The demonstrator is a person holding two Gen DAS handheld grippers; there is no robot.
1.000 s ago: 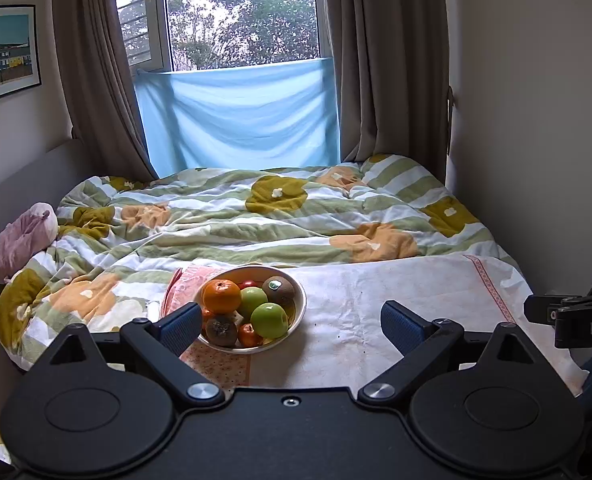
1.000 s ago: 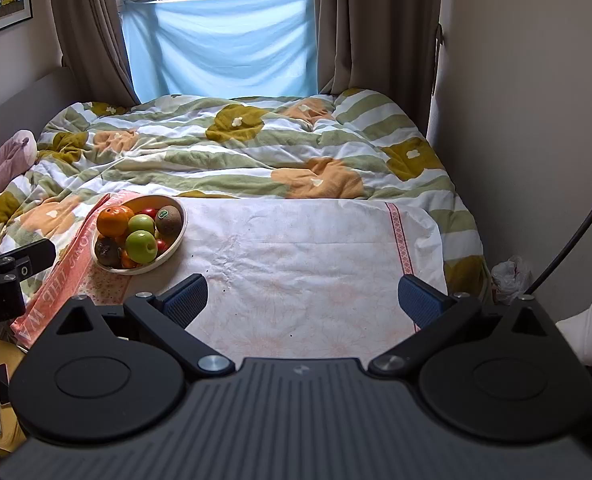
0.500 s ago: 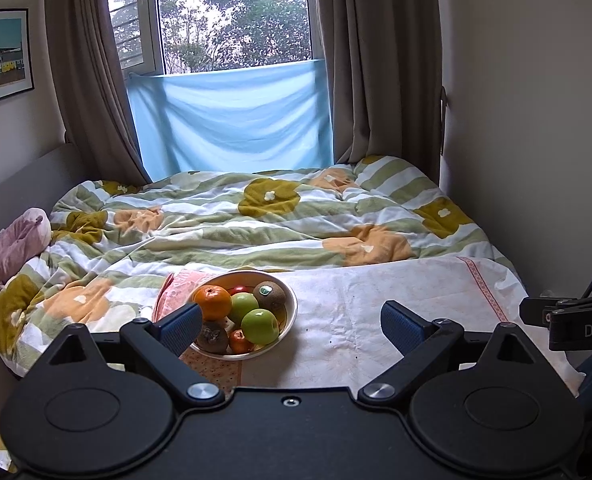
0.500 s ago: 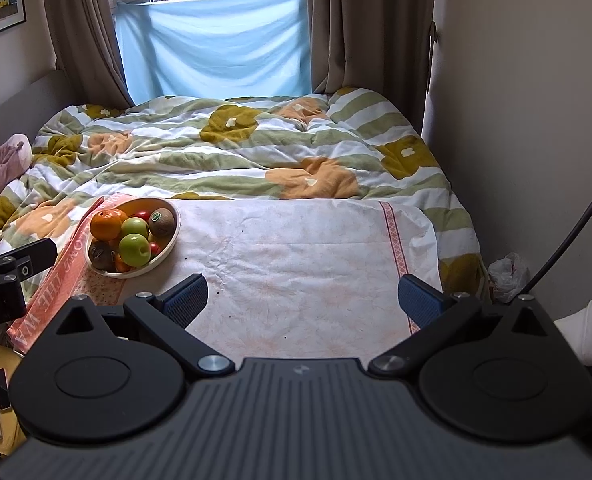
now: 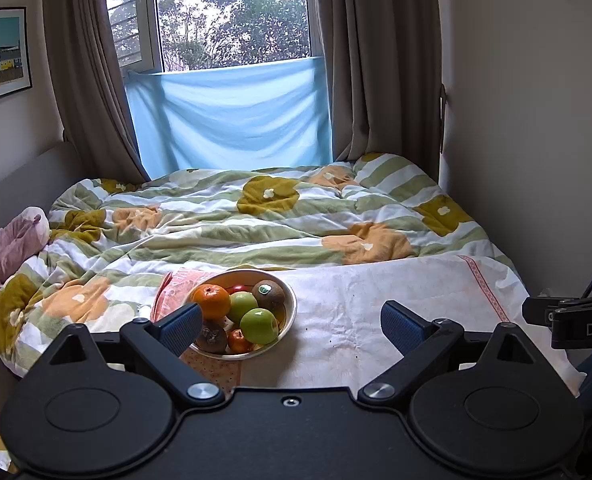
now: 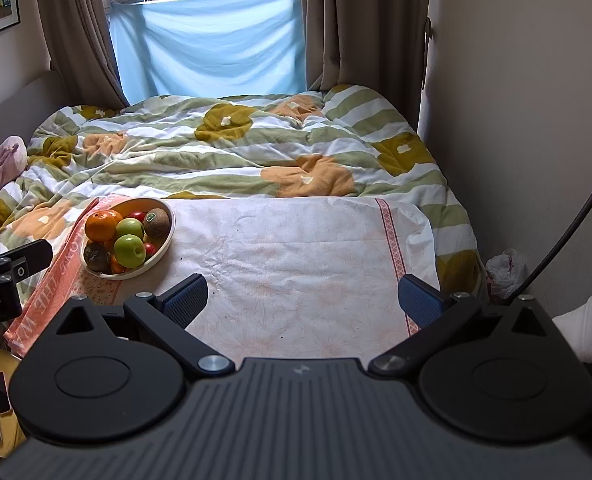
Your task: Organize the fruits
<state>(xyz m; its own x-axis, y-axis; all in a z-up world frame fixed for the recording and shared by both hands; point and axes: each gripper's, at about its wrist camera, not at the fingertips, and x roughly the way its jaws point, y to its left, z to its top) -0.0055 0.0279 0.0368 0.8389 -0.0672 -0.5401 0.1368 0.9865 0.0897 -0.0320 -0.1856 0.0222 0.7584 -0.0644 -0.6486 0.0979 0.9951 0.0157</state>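
Note:
A cream bowl point(image 5: 290, 308) point(image 6: 167, 236) sits on the left part of a white cloth point(image 5: 396, 308) point(image 6: 296, 264) spread over the bed. It holds an orange point(image 5: 211, 300) point(image 6: 100, 227), two green apples point(image 5: 259, 325) point(image 6: 129, 249), two kiwis point(image 5: 269, 294) point(image 6: 156, 222) and small red fruits. My left gripper point(image 5: 291, 326) is open and empty, hovering short of the bowl, its left finger overlapping the rim in view. My right gripper point(image 6: 302, 300) is open and empty above the cloth, to the right of the bowl.
A pink printed towel point(image 6: 51, 280) lies under the bowl's left side. A green and orange flowered duvet point(image 5: 255, 216) covers the bed behind. A pink soft item point(image 5: 11, 240) lies at far left. A wall point(image 6: 516, 100) borders the right side, with a white bag point(image 6: 506, 268) on the floor.
Both views have tilted upward and drawn back a little, so the bowl sits lower and nearer the left finger. Both grippers stay open and empty.

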